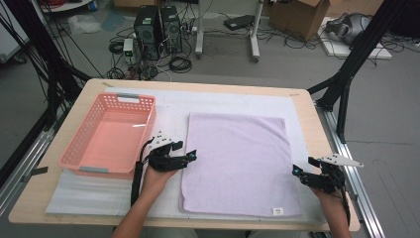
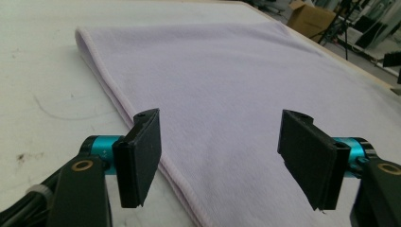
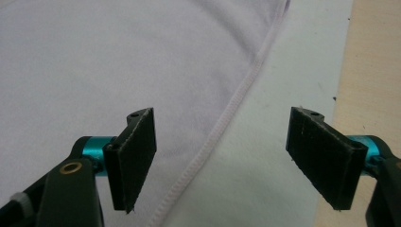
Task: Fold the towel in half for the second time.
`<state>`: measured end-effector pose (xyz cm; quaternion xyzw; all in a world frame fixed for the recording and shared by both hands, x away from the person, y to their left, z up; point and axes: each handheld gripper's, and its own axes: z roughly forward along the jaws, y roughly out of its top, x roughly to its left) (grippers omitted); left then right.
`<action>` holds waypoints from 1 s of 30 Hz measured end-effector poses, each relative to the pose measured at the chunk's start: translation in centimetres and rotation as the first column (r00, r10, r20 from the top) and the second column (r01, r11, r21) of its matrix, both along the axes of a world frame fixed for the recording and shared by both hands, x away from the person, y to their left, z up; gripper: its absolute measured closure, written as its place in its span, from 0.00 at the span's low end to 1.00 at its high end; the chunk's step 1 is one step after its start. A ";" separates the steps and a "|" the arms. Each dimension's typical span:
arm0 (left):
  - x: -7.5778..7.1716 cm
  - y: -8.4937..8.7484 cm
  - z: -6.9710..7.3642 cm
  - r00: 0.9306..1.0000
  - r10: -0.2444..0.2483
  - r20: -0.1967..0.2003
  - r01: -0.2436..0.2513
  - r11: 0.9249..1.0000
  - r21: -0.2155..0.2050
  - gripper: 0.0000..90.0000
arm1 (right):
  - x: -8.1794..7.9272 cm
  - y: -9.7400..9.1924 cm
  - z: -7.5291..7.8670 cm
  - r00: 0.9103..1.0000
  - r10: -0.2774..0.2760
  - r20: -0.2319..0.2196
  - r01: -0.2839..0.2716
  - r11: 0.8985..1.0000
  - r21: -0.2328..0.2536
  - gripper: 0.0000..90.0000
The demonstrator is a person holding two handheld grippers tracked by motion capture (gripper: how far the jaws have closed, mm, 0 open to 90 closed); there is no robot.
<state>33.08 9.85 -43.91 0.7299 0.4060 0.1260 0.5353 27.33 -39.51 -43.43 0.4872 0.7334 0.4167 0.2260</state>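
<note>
A lilac towel (image 1: 237,163) is lying flat and folded on a white mat (image 1: 168,106) that is covering most of a pale wooden table (image 1: 309,116), with a small white label (image 1: 278,211) showing at its near right corner. A person's two hands are reaching in from the near edge: the left gripper (image 1: 190,155) is hovering at the towel's left hem, its jaws standing wide apart and grasping nothing, though the hem is running between them in the left gripper view (image 2: 215,158). The right gripper (image 1: 296,172) is hanging at the towel's right edge, its jaws likewise released, with the stitched hem (image 3: 222,123) and bare mat lying between them. A pink slotted basket (image 1: 74,148) is sitting on the mat's left side, just beside the left hand, holding nothing. Beyond the table, a grey floor (image 1: 297,69) is carrying two black computer towers (image 1: 158,27), tangled cables (image 1: 181,63), a white stand's legs (image 1: 255,34) and a cardboard box (image 1: 297,17); black frame struts (image 1: 356,54) are rising on both sides.
</note>
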 end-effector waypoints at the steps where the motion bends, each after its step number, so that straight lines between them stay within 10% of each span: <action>1: 0.4 -0.2 0.1 1.000 0.002 -0.008 -0.002 1.000 0.005 0.35 | 0.2 0.1 0.1 1.000 0.001 -0.002 -0.001 1.000 0.003 0.27; 11: 4.8 -0.9 0.6 0.998 0.029 -0.055 -0.029 1.000 0.012 0.33 | 3.9 0.7 1.0 0.998 -0.022 -0.056 0.021 1.000 -0.004 0.31; 30: 8.3 -1.7 -1.4 0.975 0.166 -0.150 -0.150 0.982 0.112 0.39 | 10.8 0.8 -0.3 0.980 -0.094 -0.173 0.095 0.996 -0.006 0.53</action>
